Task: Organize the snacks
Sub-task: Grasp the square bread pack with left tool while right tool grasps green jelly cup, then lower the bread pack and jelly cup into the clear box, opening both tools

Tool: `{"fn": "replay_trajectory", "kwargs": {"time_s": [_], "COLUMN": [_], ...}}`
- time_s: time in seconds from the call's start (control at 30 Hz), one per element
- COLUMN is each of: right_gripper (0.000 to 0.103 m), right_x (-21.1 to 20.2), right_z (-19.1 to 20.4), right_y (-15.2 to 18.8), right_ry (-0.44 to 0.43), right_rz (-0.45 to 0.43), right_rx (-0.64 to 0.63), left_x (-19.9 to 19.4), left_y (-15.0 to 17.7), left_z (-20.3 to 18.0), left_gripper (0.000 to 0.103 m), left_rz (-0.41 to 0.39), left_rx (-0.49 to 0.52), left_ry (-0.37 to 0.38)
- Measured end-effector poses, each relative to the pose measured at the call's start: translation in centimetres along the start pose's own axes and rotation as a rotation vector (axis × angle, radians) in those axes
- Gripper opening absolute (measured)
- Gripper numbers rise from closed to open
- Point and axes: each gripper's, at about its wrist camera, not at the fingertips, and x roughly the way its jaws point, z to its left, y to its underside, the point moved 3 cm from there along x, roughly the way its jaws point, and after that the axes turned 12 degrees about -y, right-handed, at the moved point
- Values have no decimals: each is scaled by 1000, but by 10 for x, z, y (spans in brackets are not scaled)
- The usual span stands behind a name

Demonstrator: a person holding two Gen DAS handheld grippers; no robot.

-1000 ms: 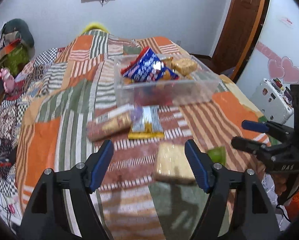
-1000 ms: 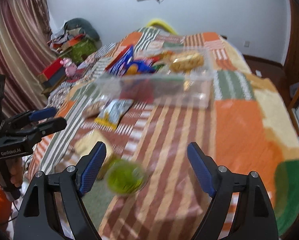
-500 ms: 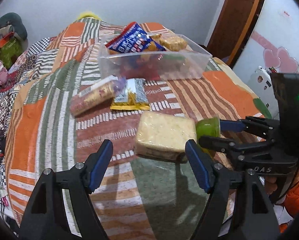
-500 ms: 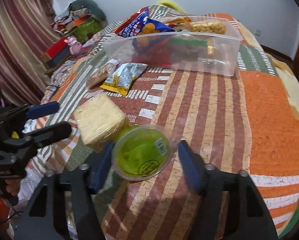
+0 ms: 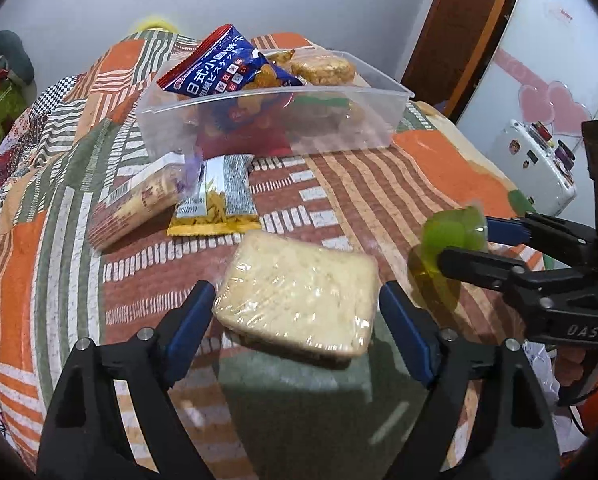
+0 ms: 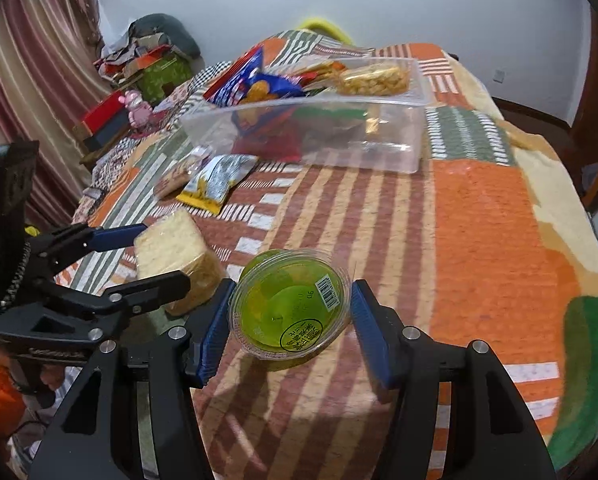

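A plastic-wrapped pale sponge cake block (image 5: 299, 296) lies on the patchwork bedspread (image 5: 379, 208). My left gripper (image 5: 295, 290) straddles it, jaws opening, with the pads beside its two ends and not pressing. My right gripper (image 6: 293, 286) is shut on a green jelly cup (image 6: 291, 312), its blue pads against the cup's sides. In the left wrist view the green jelly cup (image 5: 451, 232) hangs just above the bedspread, right of the cake. The clear plastic box (image 5: 359, 128) holding several snacks stands farther back.
A biscuit pack (image 5: 135, 204) and a yellow-edged snack packet (image 5: 215, 208) lie in front of the box. A blue snack bag (image 5: 219, 68) sticks out of it. A white device (image 5: 535, 164) sits past the bed's right edge. Clutter (image 6: 155, 64) and a curtain lie to the left.
My left gripper came forward and down until its fingers flank the cake. My right gripper closed on the green jelly cup, which now sits between its pads.
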Motion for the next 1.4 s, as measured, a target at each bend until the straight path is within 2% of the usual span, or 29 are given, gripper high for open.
{"fn": "replay_trajectory", "kwargs": {"time_s": [0.2, 0.5, 0.73, 1.0, 1.4], "right_gripper": [55, 55, 55, 55, 55], "right_x": [-5, -12, -25, -41, -41], "right_z": [-6, -11, -17, -19, -28], "right_y": [-4, -7, -19, -50, -99], "right_ry": [10, 18, 38, 65, 94], "right_rz": [-20, -36, -74, -151, -223], "right_rx": [15, 26, 23, -12, -50], "left_x": [6, 10, -3, -24, -26], "left_y": [-2, -7, -17, -56, -130], "left_z": [-5, -8, -9, -6, -15], "left_gripper": [84, 81, 80, 79, 79], "left_rz": [-23, -47, -80, -176, -288], "left_rx": [37, 26, 4, -29, -37], "left_ry": [-21, -19, -10, -12, 6]}}
